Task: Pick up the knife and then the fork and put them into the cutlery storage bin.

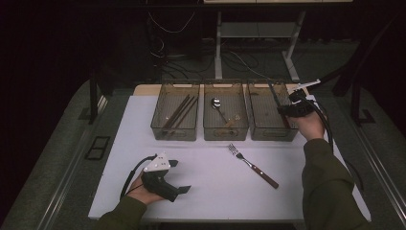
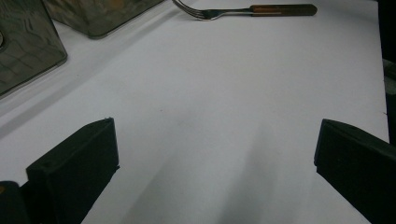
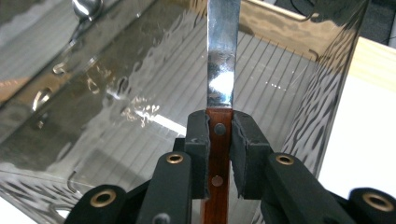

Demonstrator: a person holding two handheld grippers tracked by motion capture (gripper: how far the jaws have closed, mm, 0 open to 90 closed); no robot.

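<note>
Right gripper (image 3: 218, 140) pinching wood-handled knife (image 3: 220, 84) over right-hand bin (image 1: 273, 132); left gripper (image 2: 215, 154) spread, no readable writing anywhere.

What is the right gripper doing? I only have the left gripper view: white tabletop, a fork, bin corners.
Observer: The right gripper is shut on a knife by its wooden handle.
Operator: Where is it?
Observer: Over the rightmost bin, blade pointing into it.
Operator: Anything in the other bins?
Observer: Chopsticks in the left one, a spoon in the middle one.
</note>
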